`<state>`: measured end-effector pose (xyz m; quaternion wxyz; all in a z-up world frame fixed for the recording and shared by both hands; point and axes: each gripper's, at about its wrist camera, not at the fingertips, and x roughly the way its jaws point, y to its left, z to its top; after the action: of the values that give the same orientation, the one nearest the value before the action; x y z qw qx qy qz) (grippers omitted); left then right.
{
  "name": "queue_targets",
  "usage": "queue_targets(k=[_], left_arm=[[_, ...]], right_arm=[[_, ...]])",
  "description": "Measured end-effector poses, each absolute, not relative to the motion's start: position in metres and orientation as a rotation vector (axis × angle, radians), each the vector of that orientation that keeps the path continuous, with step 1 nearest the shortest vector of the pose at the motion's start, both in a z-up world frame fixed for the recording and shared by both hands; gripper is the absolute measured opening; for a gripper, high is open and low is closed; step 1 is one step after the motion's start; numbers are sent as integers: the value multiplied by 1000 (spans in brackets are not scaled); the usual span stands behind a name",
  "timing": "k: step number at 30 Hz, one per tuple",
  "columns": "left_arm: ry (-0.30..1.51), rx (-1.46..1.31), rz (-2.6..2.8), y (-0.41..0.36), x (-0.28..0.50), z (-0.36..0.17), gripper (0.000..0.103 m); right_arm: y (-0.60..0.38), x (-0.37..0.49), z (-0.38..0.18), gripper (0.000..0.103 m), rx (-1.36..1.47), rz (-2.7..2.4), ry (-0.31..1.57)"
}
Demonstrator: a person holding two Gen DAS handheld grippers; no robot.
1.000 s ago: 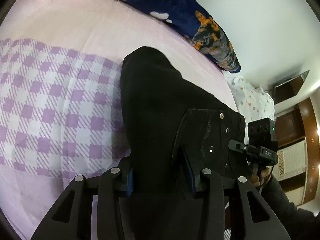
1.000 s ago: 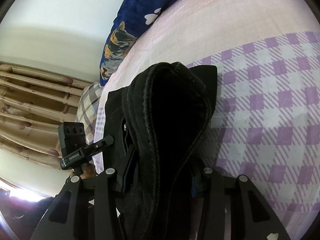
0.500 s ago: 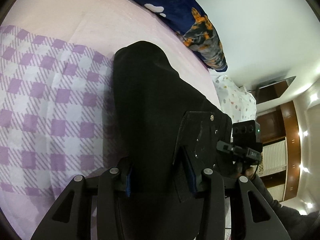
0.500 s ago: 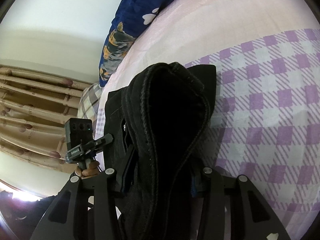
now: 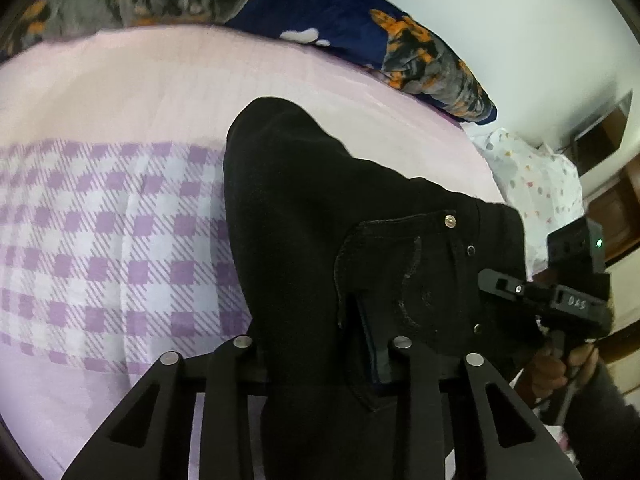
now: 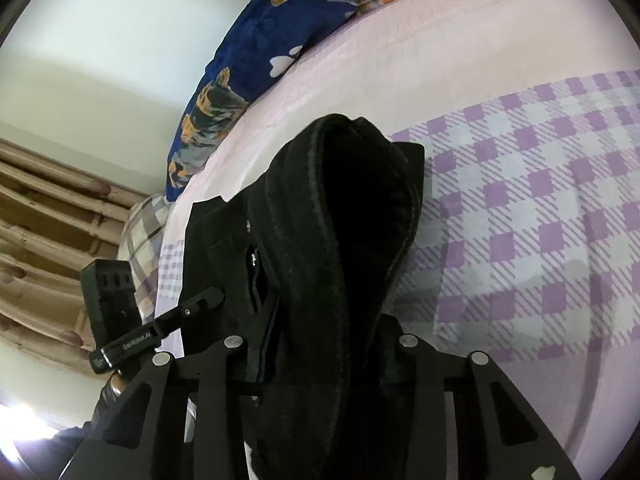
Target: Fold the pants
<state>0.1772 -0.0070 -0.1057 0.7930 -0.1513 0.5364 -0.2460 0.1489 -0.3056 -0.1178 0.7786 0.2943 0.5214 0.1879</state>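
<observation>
The black pants (image 5: pixel 320 216) hang folded over the bed, held up by both grippers at the waistband end. My left gripper (image 5: pixel 320 344) is shut on the pants near the back pocket with its rivets. My right gripper (image 6: pixel 320 340) is shut on a thick bundle of the pants (image 6: pixel 344 216), the cloth bulging up between its fingers. Each gripper shows in the other's view: the right one at the right edge of the left wrist view (image 5: pixel 568 288), the left one at the left of the right wrist view (image 6: pixel 132 320). The fingertips are hidden in the cloth.
The bed carries a pink sheet (image 5: pixel 160 80) with a purple checked band (image 5: pixel 100 240). A dark blue patterned blanket (image 5: pixel 360 28) lies along the far edge. A dotted white pillow (image 5: pixel 532 176), wooden furniture and curtains (image 6: pixel 44 216) stand beyond the bed.
Both grippers have lifted and tilted a little with the pants; the view now shows more of the far blanket and the pants' fold sits lower in frame. The grips have not changed.
</observation>
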Motion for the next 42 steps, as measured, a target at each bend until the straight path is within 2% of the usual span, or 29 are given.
queue_targets(k=[4,7,24,42], left_arm=[[1105,-281,-529,-9,169,-91,20],[1086,-258,-527,-8,163,-82,18],[1021,-239,-414,51,152,-52,17],[1005,-260,-314,102,216,-60,17]], right_arm=[[-297,147,-105,31,641,374,1126],[-291,144,-96,30,646,371,1113],[-223,158,-80,30,631,471,1099],[-166,242,-85,30,588,516,1112]])
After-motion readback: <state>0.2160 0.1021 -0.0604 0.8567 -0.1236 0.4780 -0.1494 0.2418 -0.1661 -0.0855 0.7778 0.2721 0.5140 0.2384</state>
